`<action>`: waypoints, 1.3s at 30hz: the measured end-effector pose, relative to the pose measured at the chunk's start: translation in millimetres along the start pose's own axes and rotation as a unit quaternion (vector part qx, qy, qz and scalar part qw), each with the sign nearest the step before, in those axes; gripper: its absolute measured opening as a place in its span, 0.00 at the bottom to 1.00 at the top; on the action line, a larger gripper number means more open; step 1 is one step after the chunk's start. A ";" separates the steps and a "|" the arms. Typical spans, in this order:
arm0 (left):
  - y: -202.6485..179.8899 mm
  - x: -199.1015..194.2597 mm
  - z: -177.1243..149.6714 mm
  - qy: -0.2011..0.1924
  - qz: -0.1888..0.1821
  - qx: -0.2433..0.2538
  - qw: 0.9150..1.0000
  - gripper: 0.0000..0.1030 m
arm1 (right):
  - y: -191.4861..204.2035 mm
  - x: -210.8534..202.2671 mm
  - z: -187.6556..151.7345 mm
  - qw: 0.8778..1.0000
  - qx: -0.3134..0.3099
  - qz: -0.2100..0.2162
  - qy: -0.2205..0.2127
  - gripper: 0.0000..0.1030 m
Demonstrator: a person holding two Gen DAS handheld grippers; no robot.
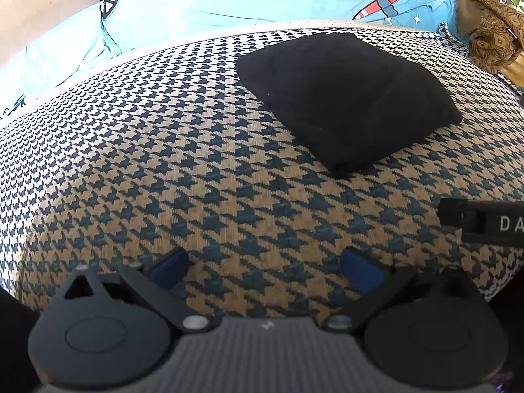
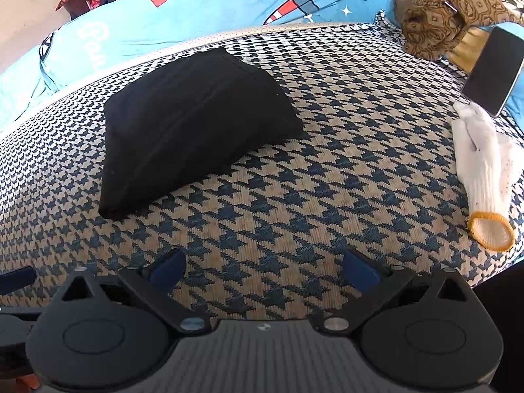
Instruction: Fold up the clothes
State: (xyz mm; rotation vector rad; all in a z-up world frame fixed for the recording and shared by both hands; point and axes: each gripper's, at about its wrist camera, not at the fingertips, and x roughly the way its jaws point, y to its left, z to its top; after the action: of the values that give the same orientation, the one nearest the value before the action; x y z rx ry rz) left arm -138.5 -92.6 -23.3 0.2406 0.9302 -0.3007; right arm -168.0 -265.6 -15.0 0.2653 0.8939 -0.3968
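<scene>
A black garment [image 1: 347, 98], folded into a thick square packet, lies on the houndstooth cloth [image 1: 163, 163]. In the right wrist view the same folded black garment [image 2: 193, 127] sits left of centre. My left gripper [image 1: 265, 268] is open, well short of the garment, with only patterned cloth between its blue pads [image 1: 362, 273]. My right gripper [image 2: 265, 270] is open too, nothing between its fingers, and the garment lies ahead to its left. The right gripper's black body [image 1: 481, 224] shows at the right edge of the left wrist view.
A white knit glove [image 2: 484, 177] and a dark phone [image 2: 494, 72] lie at the right. A brown patterned cloth [image 2: 439, 16] is bunched at the back right. A light-blue sheet with a plane print [image 2: 229, 6] runs along the back.
</scene>
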 end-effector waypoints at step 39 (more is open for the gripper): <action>15.6 3.2 64.8 -0.044 -0.036 0.008 0.998 0.88 | -20.0 6.0 33.0 0.996 0.023 0.083 -0.019 0.57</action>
State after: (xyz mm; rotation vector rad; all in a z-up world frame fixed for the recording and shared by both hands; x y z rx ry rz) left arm -82.8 -99.9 12.6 0.2069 0.8506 -0.3826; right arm -150.4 -297.5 -1.2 0.3704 0.8203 -0.2679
